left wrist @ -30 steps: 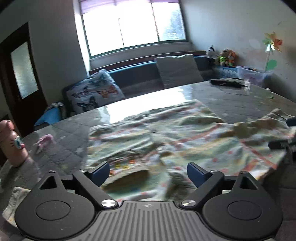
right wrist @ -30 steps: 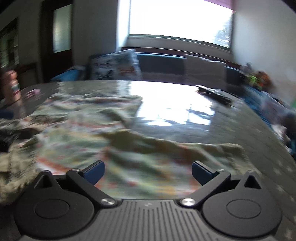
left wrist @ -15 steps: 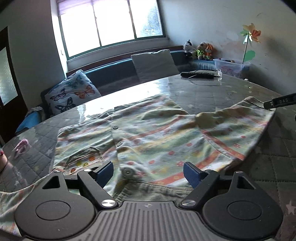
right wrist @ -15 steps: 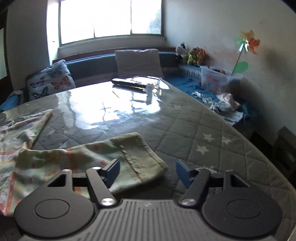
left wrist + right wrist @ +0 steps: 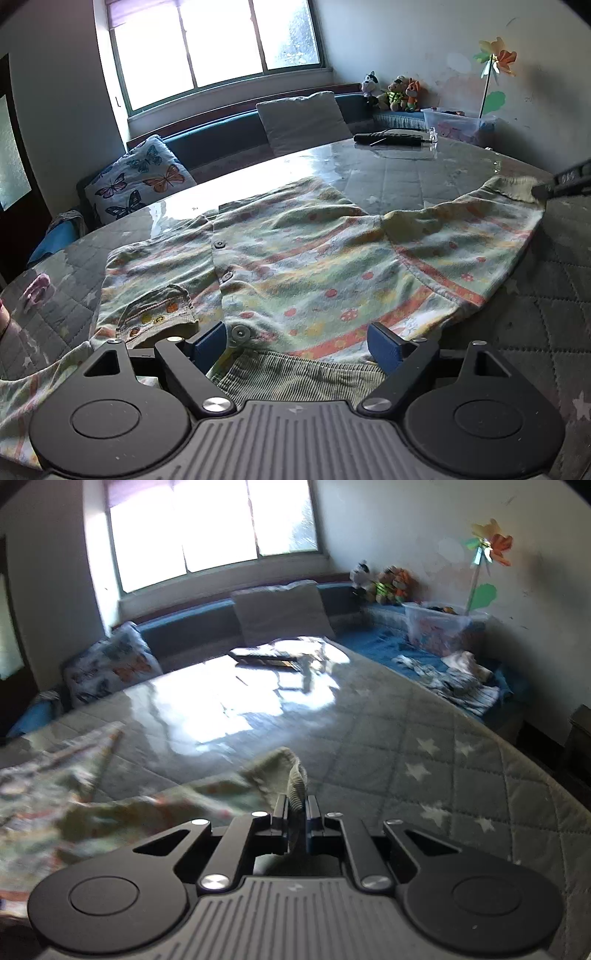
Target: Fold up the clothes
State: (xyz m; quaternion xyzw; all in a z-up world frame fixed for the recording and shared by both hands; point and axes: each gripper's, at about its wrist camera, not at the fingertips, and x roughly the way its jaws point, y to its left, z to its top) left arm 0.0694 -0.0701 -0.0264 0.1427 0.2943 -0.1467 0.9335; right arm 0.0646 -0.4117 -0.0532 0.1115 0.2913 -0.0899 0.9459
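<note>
A pale green child's shirt (image 5: 314,266) with orange stripes, dots and buttons lies spread on the quilted table (image 5: 406,173). My left gripper (image 5: 297,341) is open just above the shirt's near ribbed edge (image 5: 295,376), which lies between the fingers without the pads touching it. My right gripper (image 5: 295,808) is closing tight on the ribbed sleeve cuff (image 5: 297,782), which is pinched upright between its pads. In the left wrist view the right gripper (image 5: 565,181) shows at the right edge, at the sleeve end (image 5: 517,188).
A black remote-like object (image 5: 388,138) and a small glass (image 5: 433,134) sit at the table's far side. A pink item (image 5: 35,288) lies near the left edge. Behind the table a bench holds cushions (image 5: 140,184), a plastic box (image 5: 436,631) and loose clothes (image 5: 461,683).
The right gripper swung to the sleeve end and shut on the cuff. The left gripper came closer to the shirt's near ribbed edge, still open.
</note>
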